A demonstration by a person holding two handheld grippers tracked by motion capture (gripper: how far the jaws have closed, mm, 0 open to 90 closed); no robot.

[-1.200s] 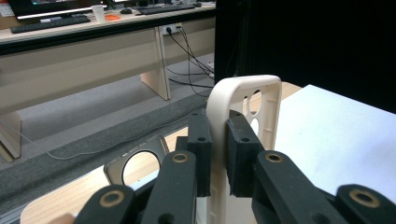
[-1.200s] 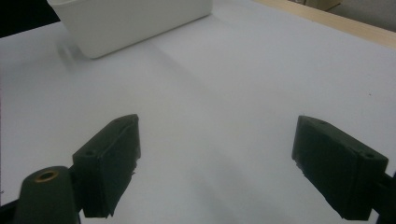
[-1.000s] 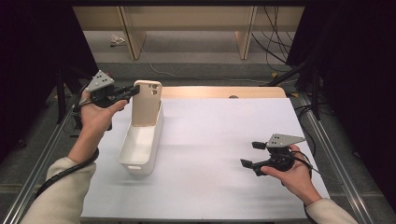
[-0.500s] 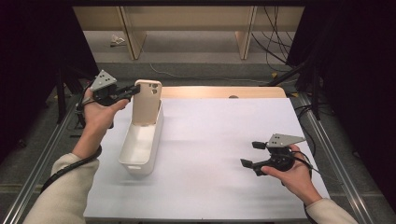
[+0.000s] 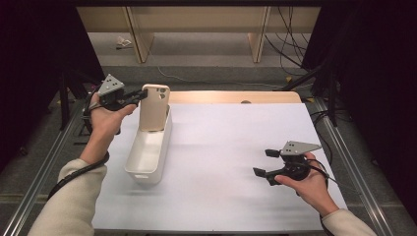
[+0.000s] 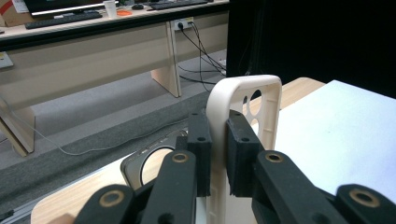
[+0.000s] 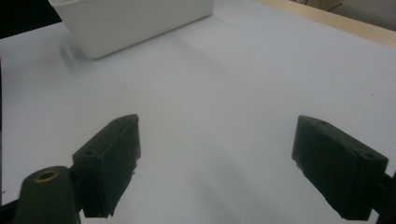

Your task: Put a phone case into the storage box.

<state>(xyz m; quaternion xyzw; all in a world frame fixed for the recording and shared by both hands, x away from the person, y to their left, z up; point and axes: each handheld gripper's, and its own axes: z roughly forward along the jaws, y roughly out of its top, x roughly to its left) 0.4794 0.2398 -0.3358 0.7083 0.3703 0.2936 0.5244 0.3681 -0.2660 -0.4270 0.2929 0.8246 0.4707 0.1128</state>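
Note:
A cream phone case [image 5: 155, 108] stands upright in the far end of a white rectangular bin [image 5: 147, 150] on the left of the white table. My left gripper [image 5: 141, 95] is shut on the case's upper left edge. In the left gripper view the two black pads pinch the case's rim [image 6: 219, 121], and the camera cut-outs show to the right. At the table's right, my right gripper [image 5: 265, 162] hovers low over the sheet, open, with nothing between its pads [image 7: 109, 158]. The bin's corner [image 7: 130, 23] lies far ahead of it.
The white sheet [image 5: 231, 147] covers most of the table; a strip of bare wood [image 5: 236, 97] runs along the far edge. Metal rails border both sides. Desks and cables stand on the floor beyond.

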